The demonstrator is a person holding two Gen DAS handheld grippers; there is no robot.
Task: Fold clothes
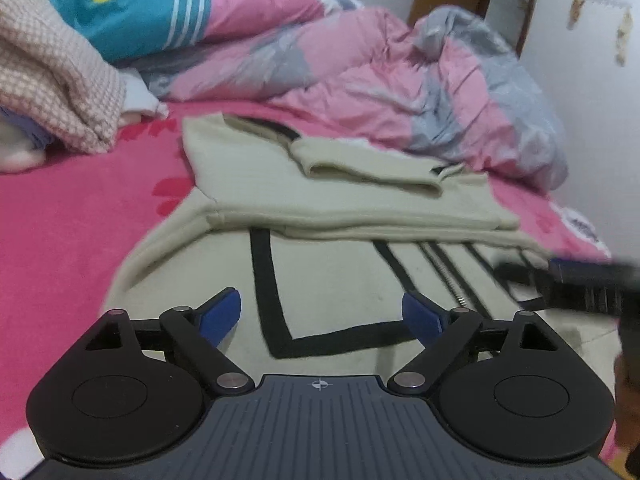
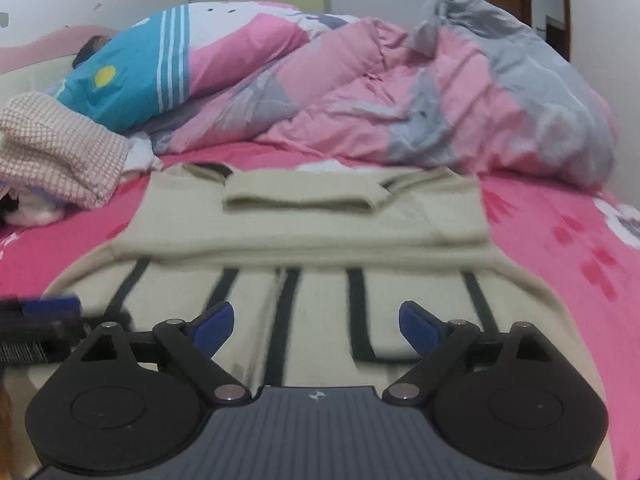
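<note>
A cream garment with black stripes (image 1: 344, 216) lies partly folded on the pink bed sheet (image 1: 72, 216), its sleeves laid across the upper part. My left gripper (image 1: 320, 318) hovers over its near part, jaws wide apart, nothing between the blue pads (image 1: 222, 316). In the right wrist view the same garment (image 2: 320, 232) stretches ahead. My right gripper (image 2: 318, 326) is open above its striped lower part, pads (image 2: 418, 326) apart from the cloth. The right gripper (image 1: 576, 280) shows blurred at the right edge of the left wrist view. The left gripper (image 2: 40, 320) shows at the left edge of the right wrist view.
A bunched pink and grey quilt (image 2: 440, 92) lies across the back of the bed. A beige checked blanket (image 2: 60, 152) is heaped at the left. A person under a blue and pink cover (image 2: 132, 72) lies at the far left. A white wall (image 1: 592, 80) bounds the right.
</note>
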